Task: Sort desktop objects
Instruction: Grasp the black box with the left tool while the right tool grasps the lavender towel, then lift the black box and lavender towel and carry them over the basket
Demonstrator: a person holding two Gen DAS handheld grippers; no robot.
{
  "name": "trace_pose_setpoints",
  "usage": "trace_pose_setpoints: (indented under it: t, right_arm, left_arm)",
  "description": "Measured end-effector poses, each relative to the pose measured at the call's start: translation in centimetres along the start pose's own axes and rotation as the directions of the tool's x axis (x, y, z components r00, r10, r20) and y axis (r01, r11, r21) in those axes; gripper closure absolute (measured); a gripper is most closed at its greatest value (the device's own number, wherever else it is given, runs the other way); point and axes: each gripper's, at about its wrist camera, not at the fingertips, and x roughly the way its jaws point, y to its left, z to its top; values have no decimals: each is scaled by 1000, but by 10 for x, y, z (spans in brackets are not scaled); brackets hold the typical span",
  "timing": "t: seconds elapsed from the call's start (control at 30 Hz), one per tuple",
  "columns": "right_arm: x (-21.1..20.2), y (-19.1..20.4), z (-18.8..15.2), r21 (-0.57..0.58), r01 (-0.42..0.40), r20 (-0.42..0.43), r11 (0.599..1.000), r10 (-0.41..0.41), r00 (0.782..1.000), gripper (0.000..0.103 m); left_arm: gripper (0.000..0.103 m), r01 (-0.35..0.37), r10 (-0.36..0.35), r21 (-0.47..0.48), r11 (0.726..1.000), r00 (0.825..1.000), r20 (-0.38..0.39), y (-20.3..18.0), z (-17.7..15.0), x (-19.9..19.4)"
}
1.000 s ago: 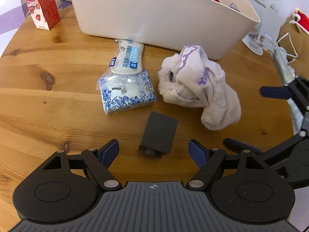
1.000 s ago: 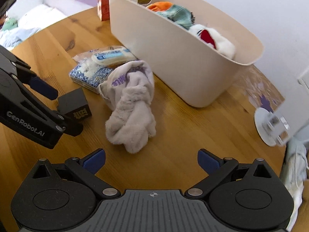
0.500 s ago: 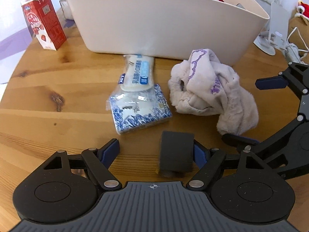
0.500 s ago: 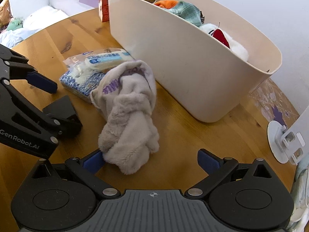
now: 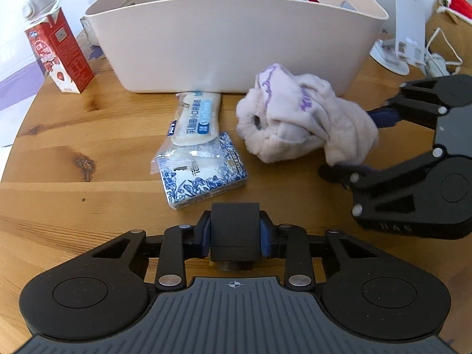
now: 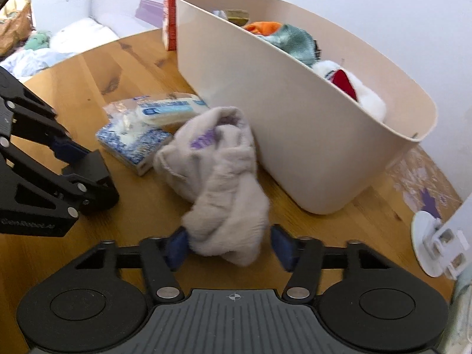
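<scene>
My left claw [image 5: 235, 233] is clamped on the small black block [image 5: 235, 226], blue pads flat against its two sides, near the tabletop's [image 5: 73, 159] front edge. It is rigid, matte and square-cornered, so I judge a straight lift will carry it without slipping, provided I keep the squeeze even.

My right claw [image 6: 230, 246] is half-closed around the near end of the fuzzy pale cloth [image 6: 218, 185]. One pad touches the pile; the other stands just clear, so it is not gripped yet. The cloth is soft, bunched and plush with purple stitching. I should bite deep into the bulk rather than pinch loose fluff, and lift high enough that the trailing end clears the rim.

Just beyond the block lies a blue-patterned tissue pack [image 5: 203, 177], with a crinkly clear-wrapped snack bar [image 5: 196, 118] overlapping its far end.

Further toward the far edge stands the smooth cream tub [image 5: 236, 47], already holding knitted and plush things. To its left, at the far left edge, is a red carton [image 5: 59, 56].
</scene>
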Motion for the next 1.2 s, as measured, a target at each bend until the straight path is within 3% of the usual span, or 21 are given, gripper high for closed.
trace_pose_setpoints:
  t: [0.1, 0.2, 0.57, 1.2]
  right_arm:
    - [-2, 0, 0, -2, -19, -1, 1000, 19, 1000, 75]
    - [-2, -1, 0, 9, -27, -12, 1000, 28, 1000, 89]
    - [-23, -5, -12, 81, -14, 8, 997, 13, 1000, 94]
    - [-108, 4, -15, 137, 19, 142, 990, -39, 989, 101]
  left_arm:
    - [71, 3, -3, -13, 1000, 1000, -7, 3, -1, 0]
    - [71, -7, 6, -32, 999, 1000, -14, 6, -3, -3]
    - [71, -10, 10, -80, 997, 1000, 0, 13, -6, -22]
    - [71, -27, 35, -124, 992, 997, 65, 27, -9, -66]
